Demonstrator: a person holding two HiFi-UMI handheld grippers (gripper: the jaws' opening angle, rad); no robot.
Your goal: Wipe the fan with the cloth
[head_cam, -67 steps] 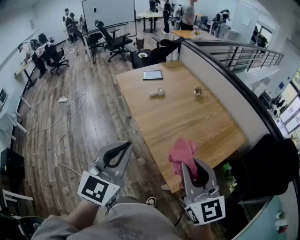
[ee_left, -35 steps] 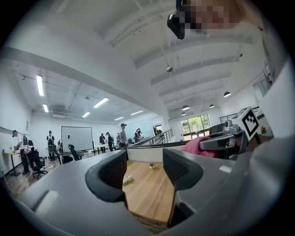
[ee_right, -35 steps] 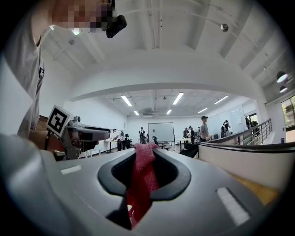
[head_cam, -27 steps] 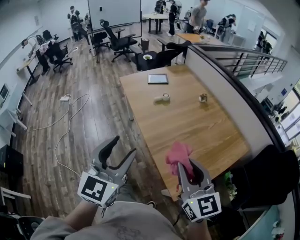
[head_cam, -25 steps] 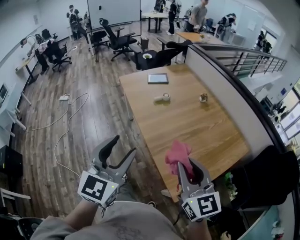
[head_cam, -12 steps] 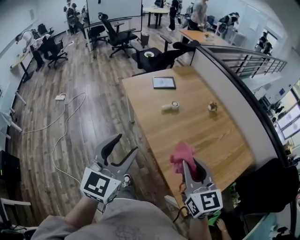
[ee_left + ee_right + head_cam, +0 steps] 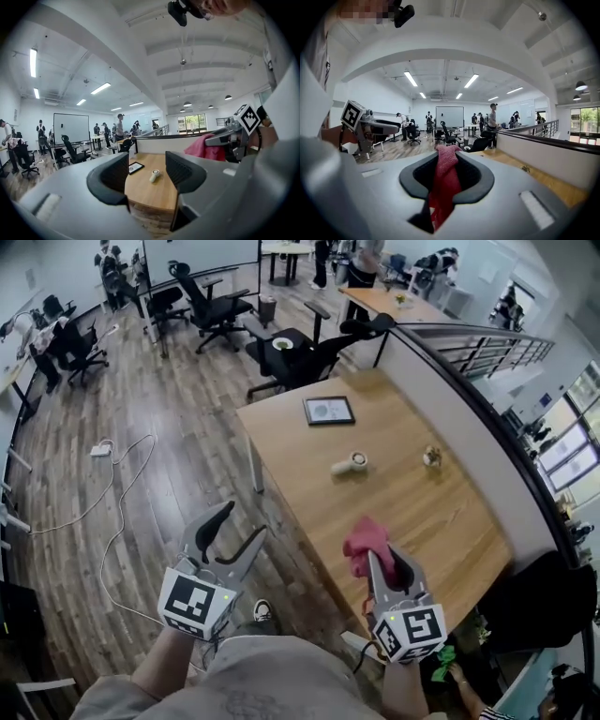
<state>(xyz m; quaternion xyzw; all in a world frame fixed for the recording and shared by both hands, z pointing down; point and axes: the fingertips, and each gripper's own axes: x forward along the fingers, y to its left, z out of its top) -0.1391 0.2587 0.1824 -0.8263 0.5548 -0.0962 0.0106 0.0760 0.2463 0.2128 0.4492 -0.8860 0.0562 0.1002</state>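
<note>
Fingers (image 7: 479,183) on R gripper (image 7: 446,172) pinch fuzzy pink cloth (image 7: 364,538); L gripper (image 7: 146,171) wide apart, empty.

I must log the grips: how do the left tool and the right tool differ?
The left tool holds its jaws apart; the right tool has them closed. The left tool is empty; the right tool grips the pink cloth. Both face the wooden table.
</note>
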